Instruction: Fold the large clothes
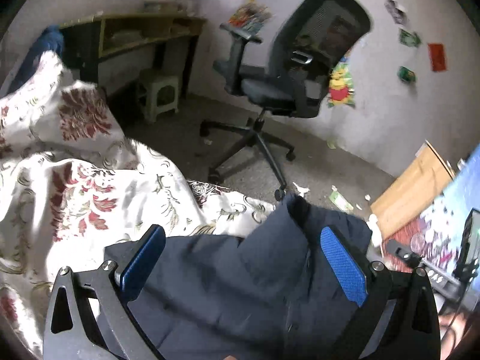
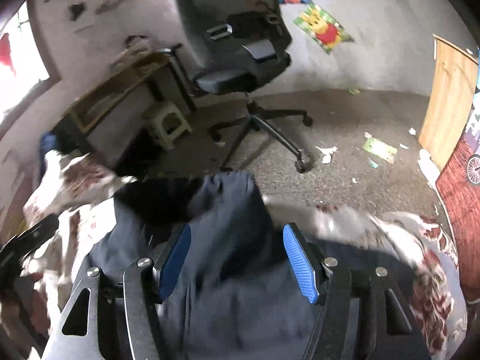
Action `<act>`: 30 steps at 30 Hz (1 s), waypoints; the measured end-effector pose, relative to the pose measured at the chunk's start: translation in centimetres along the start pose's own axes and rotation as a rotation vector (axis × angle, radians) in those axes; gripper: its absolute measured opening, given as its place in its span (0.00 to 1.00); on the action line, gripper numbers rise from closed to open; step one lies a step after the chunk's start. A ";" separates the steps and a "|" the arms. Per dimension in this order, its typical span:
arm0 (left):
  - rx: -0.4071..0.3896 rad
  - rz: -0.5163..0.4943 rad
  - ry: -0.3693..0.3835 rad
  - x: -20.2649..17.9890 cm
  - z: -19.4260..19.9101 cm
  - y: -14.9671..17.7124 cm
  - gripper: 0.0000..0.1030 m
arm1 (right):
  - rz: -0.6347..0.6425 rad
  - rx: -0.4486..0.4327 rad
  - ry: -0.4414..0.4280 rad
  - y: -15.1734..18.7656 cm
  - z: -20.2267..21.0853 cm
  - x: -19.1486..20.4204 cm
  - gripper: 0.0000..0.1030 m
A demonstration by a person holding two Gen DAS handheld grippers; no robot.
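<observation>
Nearest in the left wrist view, the left hand-held gripper has its blue-padded fingers spread wide apart, with nothing pinched between them; the dark navy garment lies beneath and between them. The cloth looks thick and matte, creased into soft ridges, and one end rises into a bunched, rounded fold just beyond the right-hand pad. In the right wrist view, the right hand-held gripper also stands apart, its pads clear of the cloth, and the same navy garment runs under it and humps up ahead in a gathered, rumpled mound with a darker patch to its left; this view is blurred, so finer seams cannot be made out. The garment rests on a bed covered by a white bedspread with dark red flowers, which is heavily wrinkled around it. Beyond the bed's edge is a speckled grey floor strewn with paper scraps. Farther off stands a black office chair on castors, a small pale stool beside it, and a wooden desk against the wall, which carries colourful stickers.
</observation>
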State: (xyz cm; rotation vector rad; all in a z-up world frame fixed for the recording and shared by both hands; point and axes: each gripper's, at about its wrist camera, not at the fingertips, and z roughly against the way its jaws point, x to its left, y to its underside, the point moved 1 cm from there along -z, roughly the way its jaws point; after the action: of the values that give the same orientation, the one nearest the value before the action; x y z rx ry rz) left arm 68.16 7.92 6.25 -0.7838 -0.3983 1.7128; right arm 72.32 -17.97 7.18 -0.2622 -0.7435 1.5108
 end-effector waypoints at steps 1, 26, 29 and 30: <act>0.017 0.015 -0.016 0.0 -0.6 -0.2 0.97 | -0.025 0.021 0.011 -0.6 -1.2 0.1 0.60; 0.074 0.128 0.372 4.5 1.0 0.9 0.01 | 0.078 -0.129 -0.109 4.4 5.7 -0.2 0.05; 0.067 0.082 0.384 4.7 3.6 2.6 0.01 | 0.075 -0.156 -0.123 6.6 7.6 -1.1 0.04; 0.064 0.067 0.395 5.0 4.6 3.6 0.01 | 0.065 -0.162 -0.134 7.4 8.1 -1.4 0.04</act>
State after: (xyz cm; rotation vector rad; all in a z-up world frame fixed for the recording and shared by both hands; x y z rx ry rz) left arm 61.81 12.22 5.84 -1.0711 -0.0469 1.5757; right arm 61.76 -21.03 8.56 -0.3114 -0.9738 1.5429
